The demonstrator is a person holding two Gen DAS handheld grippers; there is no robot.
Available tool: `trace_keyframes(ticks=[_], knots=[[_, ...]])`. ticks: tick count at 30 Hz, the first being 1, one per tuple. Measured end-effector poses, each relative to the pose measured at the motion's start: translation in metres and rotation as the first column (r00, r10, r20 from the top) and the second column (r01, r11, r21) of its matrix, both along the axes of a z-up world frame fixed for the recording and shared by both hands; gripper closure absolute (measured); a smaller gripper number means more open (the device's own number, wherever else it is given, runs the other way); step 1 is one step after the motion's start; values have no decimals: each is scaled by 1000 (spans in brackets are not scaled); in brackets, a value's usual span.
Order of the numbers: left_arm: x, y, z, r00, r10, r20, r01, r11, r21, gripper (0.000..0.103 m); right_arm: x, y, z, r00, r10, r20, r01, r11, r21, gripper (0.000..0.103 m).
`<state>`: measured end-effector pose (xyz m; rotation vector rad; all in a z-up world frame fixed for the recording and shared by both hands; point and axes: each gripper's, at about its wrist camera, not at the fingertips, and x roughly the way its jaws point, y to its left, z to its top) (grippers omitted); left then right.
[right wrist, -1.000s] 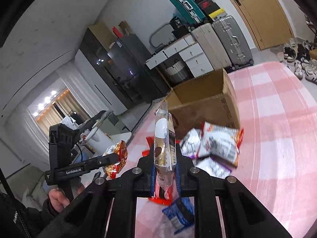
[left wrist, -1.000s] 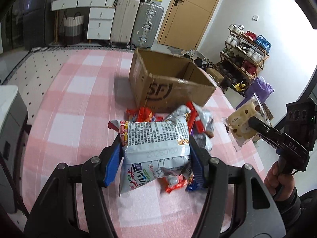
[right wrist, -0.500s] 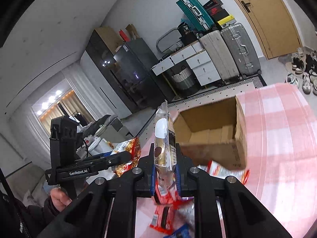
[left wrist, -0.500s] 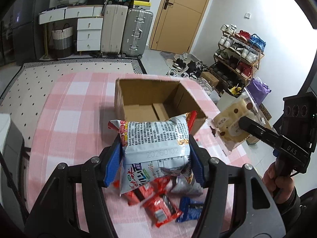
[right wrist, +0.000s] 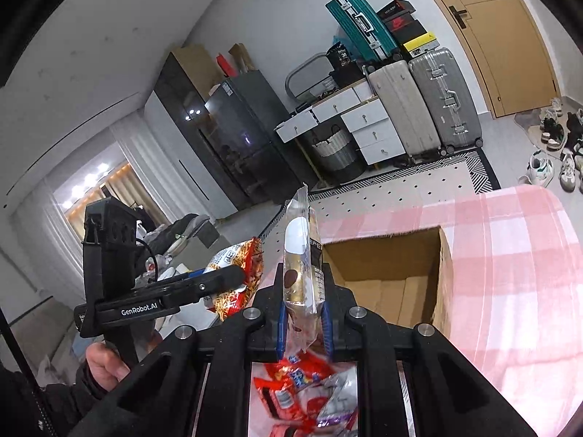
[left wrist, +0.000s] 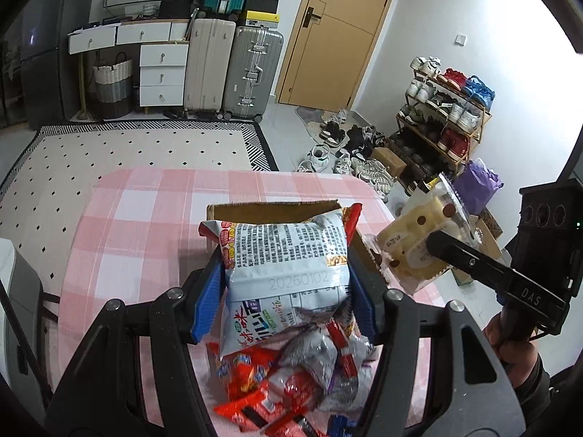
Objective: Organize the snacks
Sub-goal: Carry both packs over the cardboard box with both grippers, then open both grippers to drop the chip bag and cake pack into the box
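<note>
Raised above the open cardboard box [right wrist: 400,276], the left gripper [left wrist: 284,284] clamps a white chip bag [left wrist: 284,258]; the right gripper [right wrist: 302,324] pinches a clear-wrapped pastry [right wrist: 300,269]. Loose snack packets [left wrist: 291,382] lie nearer the camera than the box.

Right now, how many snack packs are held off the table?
2. A pale blue-and-white printed snack bag sits between the left gripper fingers; a clear-wrapped cream pastry pack is in the right gripper. Both hang near the open brown cardboard box.
</note>
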<state>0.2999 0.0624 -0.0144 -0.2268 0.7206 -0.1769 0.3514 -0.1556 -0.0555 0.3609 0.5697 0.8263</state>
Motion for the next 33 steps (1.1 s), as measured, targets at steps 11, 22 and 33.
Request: trace_keyframes(ticks=[11,22,33], knots=[[72,-20,-40,997,-21,-72,20,1000,-17,45,46,21,-19,999,-9,-38,7,999,-51,88],[114,-21,-98,988,-25,-153,18,999,-46,45,76,31,-61,996,-35,-87,25,993,-119,88],[128,-10,-119,982,1,-187,-11,999,-52,19,92,22,-74,986,-125,-112,108,983,-146,20]])
